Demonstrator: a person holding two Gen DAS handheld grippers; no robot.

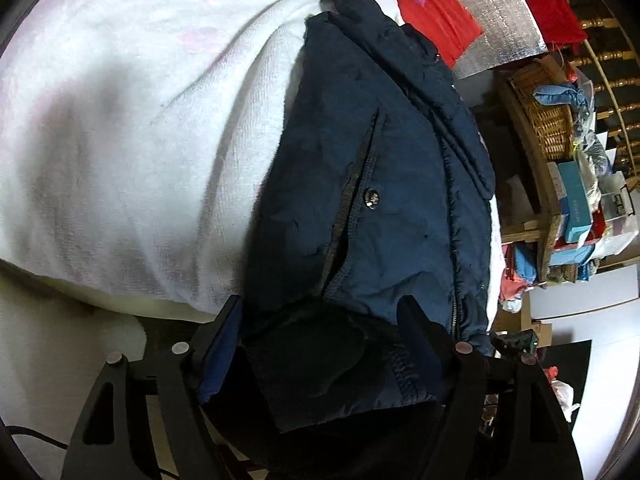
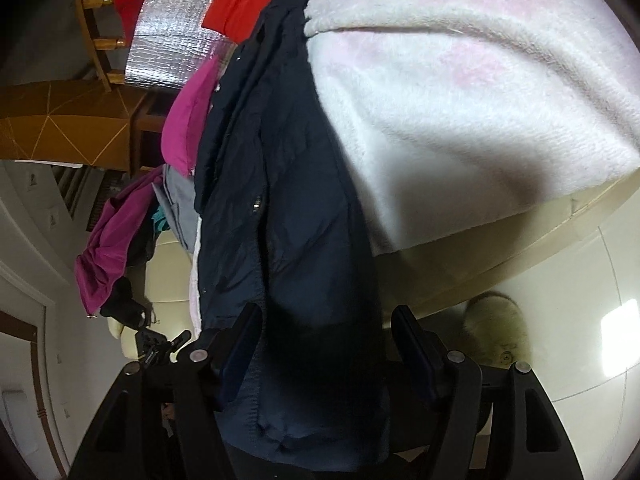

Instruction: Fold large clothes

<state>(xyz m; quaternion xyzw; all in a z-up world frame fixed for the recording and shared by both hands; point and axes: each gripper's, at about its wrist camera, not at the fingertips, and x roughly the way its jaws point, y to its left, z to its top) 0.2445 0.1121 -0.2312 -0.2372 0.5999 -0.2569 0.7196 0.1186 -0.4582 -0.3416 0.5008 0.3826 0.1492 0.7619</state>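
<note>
Jacket: navy, laid across white blanket, hem overhanging.
Left gripper: jaws wide, hem between (grip unconfirmed).
Right gripper: likewise.
Handling: judged soft, slippery; hem corners advised.

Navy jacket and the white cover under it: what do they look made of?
Jacket: seemingly a woven synthetic shell, matte with slight sheen, finely crinkled; metal snap, stitched pocket edge. Cover: soft fleece or terry-like pile, judging by its fuzzy nap and ribbed texture; faint pink patches. Exact fibres can't be told.
</note>
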